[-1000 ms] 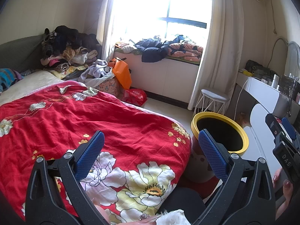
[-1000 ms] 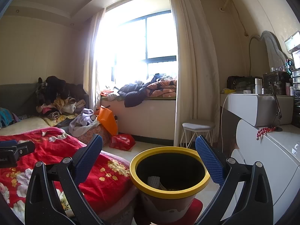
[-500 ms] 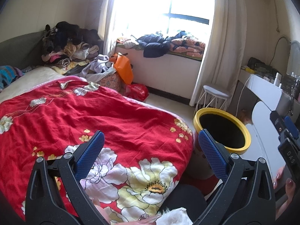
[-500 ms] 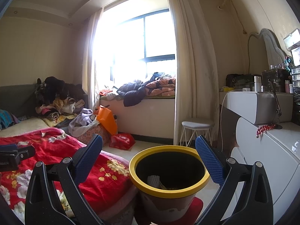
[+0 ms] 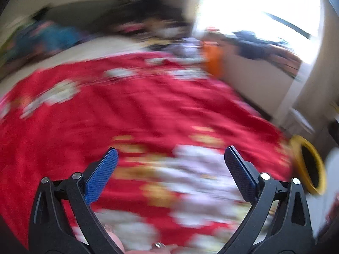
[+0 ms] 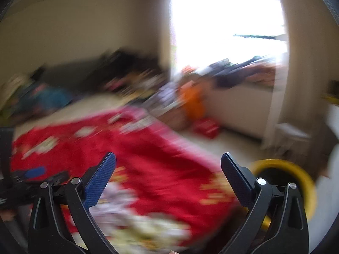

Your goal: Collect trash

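A: Both views are smeared with motion blur. Can you make out any trash?

B: No piece of it. The left tongs (image 5: 169, 158) stand wide apart with nothing between the blue pads, above the red floral quilt on the bed (image 5: 131, 114). The right tongs (image 6: 167, 165) are apart and empty too.

A: And the bin?

B: The round black bin with a yellow rim (image 6: 296, 175) stands at the right, just beside the bed's near corner; the left view catches it at its right edge (image 5: 305, 150).

A: How would the trash handle?

B: Only a guess, since none shows: bedroom litter is likely light, soft paper or wrappers. I'd pinch it across the bunched middle, gently, without catching the quilt.
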A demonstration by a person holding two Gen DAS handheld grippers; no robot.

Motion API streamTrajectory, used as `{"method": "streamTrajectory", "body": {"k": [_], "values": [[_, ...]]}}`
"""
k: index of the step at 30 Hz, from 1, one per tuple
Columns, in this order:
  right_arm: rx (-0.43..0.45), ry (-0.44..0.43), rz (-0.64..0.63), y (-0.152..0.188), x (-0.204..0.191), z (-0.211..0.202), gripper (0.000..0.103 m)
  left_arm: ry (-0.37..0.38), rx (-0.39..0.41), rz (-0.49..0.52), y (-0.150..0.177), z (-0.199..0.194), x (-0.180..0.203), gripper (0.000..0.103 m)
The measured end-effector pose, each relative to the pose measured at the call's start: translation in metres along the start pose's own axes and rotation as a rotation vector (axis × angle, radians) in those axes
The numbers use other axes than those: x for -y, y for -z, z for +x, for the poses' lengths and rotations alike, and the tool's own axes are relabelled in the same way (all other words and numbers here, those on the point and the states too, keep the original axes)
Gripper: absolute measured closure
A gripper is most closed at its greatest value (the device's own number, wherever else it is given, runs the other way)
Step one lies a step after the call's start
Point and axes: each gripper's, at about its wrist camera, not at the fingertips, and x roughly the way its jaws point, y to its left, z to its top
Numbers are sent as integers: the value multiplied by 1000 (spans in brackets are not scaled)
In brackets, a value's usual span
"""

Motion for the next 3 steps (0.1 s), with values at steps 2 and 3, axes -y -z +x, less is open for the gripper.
{"method": "streamTrajectory", "body": {"k": [2,3], "values": [[-148,-127,-78,-11,-54,55,6,-169,-20,-91,-3,16,-57,10],[-184,-159,-106,-10,-78,76,6,-255,-34,-137,-4,24,-86,11]]}}
